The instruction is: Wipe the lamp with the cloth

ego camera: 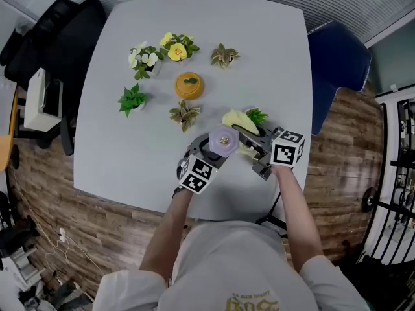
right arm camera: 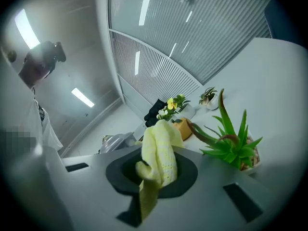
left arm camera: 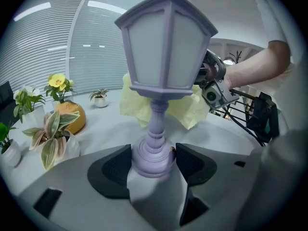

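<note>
Grey table [ego camera: 117,76] on a wood floor, seen from the head view. Near its close edge the left claw [ego camera: 202,158] stands shut under a lilac lamp [ego camera: 224,139], whose roof hides the base. Just right of the lamp, the right claw [ego camera: 246,138] holds a yellow cloth [ego camera: 237,119] that lies beyond the lamp's far side. Small plants [ego camera: 185,114] and an orange pot [ego camera: 189,85] sit well beyond both claws.

Left claw view: the left claw [left arm camera: 153,163] has its two dark pads closed on the lamp's round foot, one on each side. The lamp [left arm camera: 166,57] rises upright from them on a thin turned stem to a wide lantern head. Behind the head hangs the cloth [left arm camera: 190,110], with the right claw [left arm camera: 214,84] beyond it to the right. The pot [left arm camera: 72,118] and a striped plant [left arm camera: 50,136] stand off to the claw's left.

Right claw view: the right claw [right arm camera: 156,170] is closed on a bunched fold of cloth [right arm camera: 160,150], which stands up between the jaws and trails below them. A spiky green plant [right arm camera: 231,146] sits just right of the claw.

The lamp looks stiff, smooth and light but top-heavy, with a stem that could snap, so the foot seems the safest hold. The cloth is soft and limp and needs a firm pinch on a gathered part to press against the panes.
</note>
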A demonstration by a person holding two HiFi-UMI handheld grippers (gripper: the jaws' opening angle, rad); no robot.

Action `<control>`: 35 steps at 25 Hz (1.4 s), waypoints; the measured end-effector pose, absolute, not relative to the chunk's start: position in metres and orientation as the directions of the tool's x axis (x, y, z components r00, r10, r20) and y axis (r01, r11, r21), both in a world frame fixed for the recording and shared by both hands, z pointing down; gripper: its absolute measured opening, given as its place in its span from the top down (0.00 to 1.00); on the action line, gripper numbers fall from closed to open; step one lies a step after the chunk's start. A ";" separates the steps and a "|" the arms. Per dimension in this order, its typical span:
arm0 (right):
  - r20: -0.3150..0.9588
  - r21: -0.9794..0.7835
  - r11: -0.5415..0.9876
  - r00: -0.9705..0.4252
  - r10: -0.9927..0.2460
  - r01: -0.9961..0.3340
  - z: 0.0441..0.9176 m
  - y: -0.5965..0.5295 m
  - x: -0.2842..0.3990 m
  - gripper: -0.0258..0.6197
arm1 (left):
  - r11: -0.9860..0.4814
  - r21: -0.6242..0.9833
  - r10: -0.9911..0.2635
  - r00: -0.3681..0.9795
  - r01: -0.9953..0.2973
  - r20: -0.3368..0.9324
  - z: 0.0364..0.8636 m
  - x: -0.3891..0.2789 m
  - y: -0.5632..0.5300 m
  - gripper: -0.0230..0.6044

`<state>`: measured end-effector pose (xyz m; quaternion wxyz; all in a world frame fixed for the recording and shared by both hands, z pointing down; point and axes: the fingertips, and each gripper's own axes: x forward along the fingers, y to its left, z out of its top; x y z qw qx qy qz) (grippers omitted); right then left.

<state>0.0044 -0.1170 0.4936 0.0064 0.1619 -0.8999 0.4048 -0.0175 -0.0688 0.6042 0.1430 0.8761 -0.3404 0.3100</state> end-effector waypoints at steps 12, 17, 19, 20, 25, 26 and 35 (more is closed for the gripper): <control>0.093 -0.664 0.680 -0.937 -0.336 -0.310 0.471 -0.101 0.017 0.91 | -0.728 0.037 -0.507 0.574 -0.685 0.643 0.604 -0.017 -0.067 0.50; 0.078 -0.666 0.689 -0.944 -0.319 -0.288 0.466 -0.090 0.019 0.91 | -0.728 0.039 -0.505 0.573 -0.685 0.645 0.605 -0.018 -0.067 0.50; 0.074 -0.667 0.691 -0.948 -0.310 -0.278 0.465 -0.086 0.020 0.91 | -0.728 0.039 -0.505 0.574 -0.684 0.645 0.605 -0.018 -0.067 0.50; 0.070 -0.669 0.691 -0.949 -0.307 -0.273 0.465 -0.085 0.020 0.91 | -0.728 0.039 -0.505 0.574 -0.684 0.644 0.605 -0.018 -0.067 0.50; 0.093 -0.666 0.695 -0.954 -0.284 -0.272 0.470 -0.078 0.018 0.91 | -0.728 0.038 -0.506 0.573 -0.685 0.645 0.604 -0.017 -0.067 0.50; 0.107 -0.662 0.695 -0.953 -0.283 -0.280 0.473 -0.078 0.016 0.91 | -0.727 0.039 -0.506 0.573 -0.685 0.645 0.604 -0.017 -0.067 0.50; 0.189 -0.661 0.672 -0.940 -0.284 -0.336 0.494 -0.079 0.013 0.91 | -0.728 0.038 -0.506 0.574 -0.684 0.644 0.604 -0.017 -0.067 0.50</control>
